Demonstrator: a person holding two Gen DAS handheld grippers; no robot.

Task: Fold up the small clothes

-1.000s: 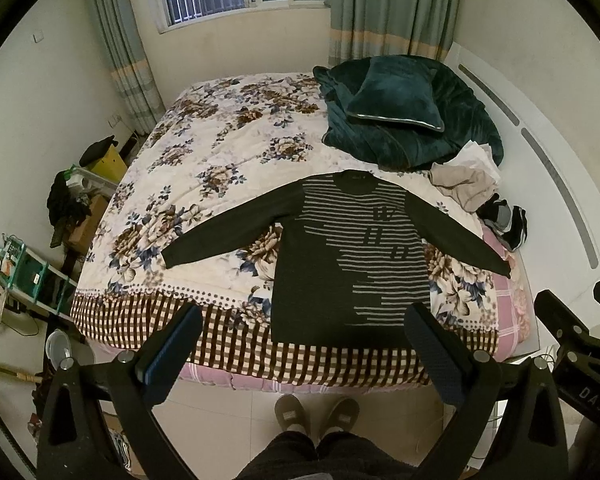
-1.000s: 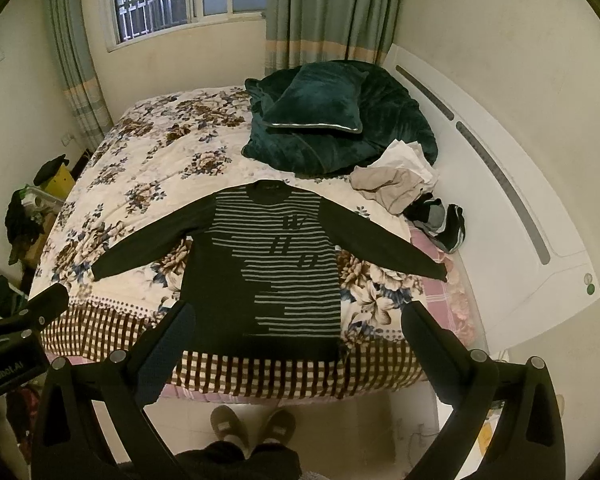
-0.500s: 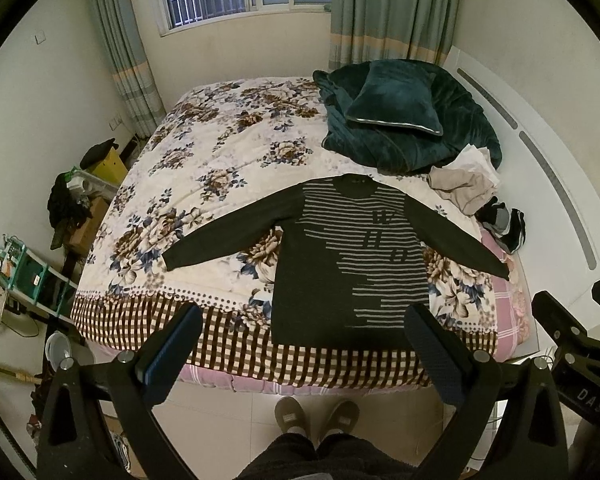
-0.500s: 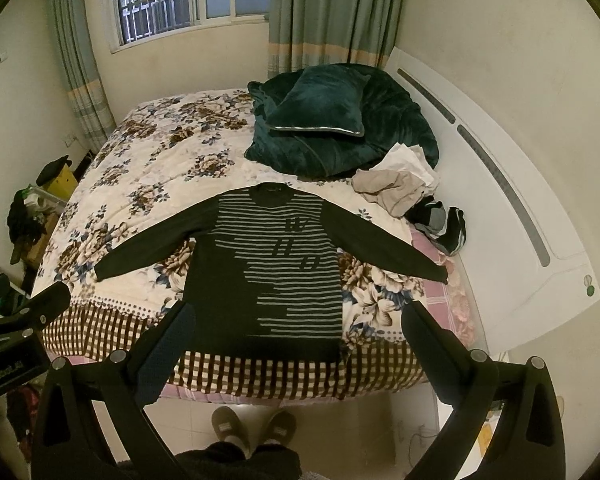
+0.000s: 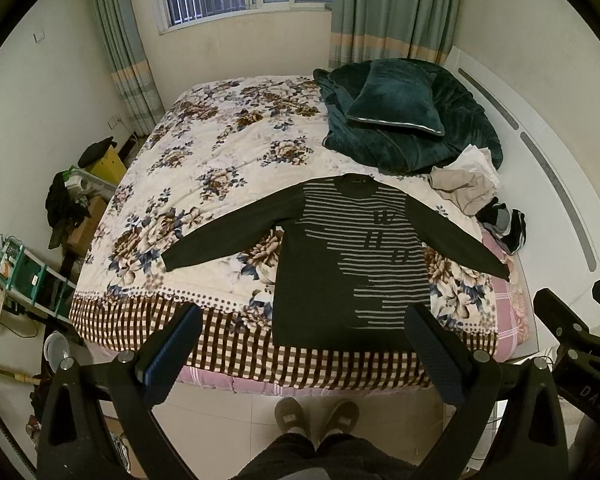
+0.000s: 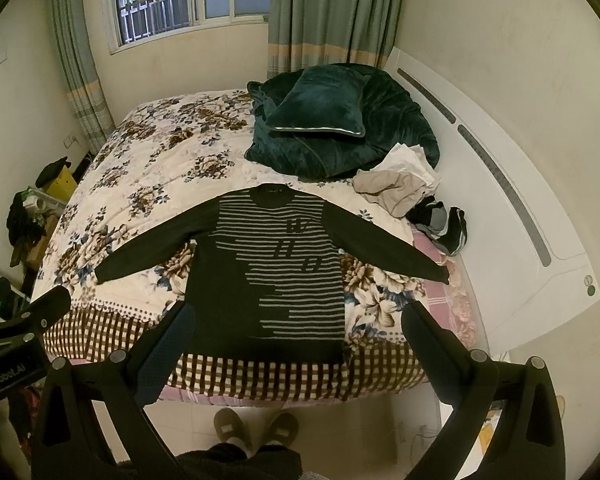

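Note:
A dark long-sleeved sweater point(image 5: 340, 264) with grey stripes lies flat, front up, on the near part of the bed, both sleeves spread out to the sides. It also shows in the right wrist view point(image 6: 268, 276). My left gripper point(image 5: 304, 344) is open and empty, held above the floor in front of the bed's near edge. My right gripper point(image 6: 296, 340) is also open and empty, at about the same height, to the right of the left one. Neither touches the sweater.
The bed point(image 5: 204, 184) has a floral cover with a checked border. A dark green blanket and pillow point(image 5: 400, 112) lie at the far right, with a heap of loose clothes point(image 5: 472, 188) beside them. Cluttered shelves point(image 5: 32, 280) stand left. The person's slippered feet point(image 5: 316, 416) are on the floor below.
Both views have shifted slightly, so the bed and sweater sit a little lower in the frames. The sweater has not moved and both grippers stay open.

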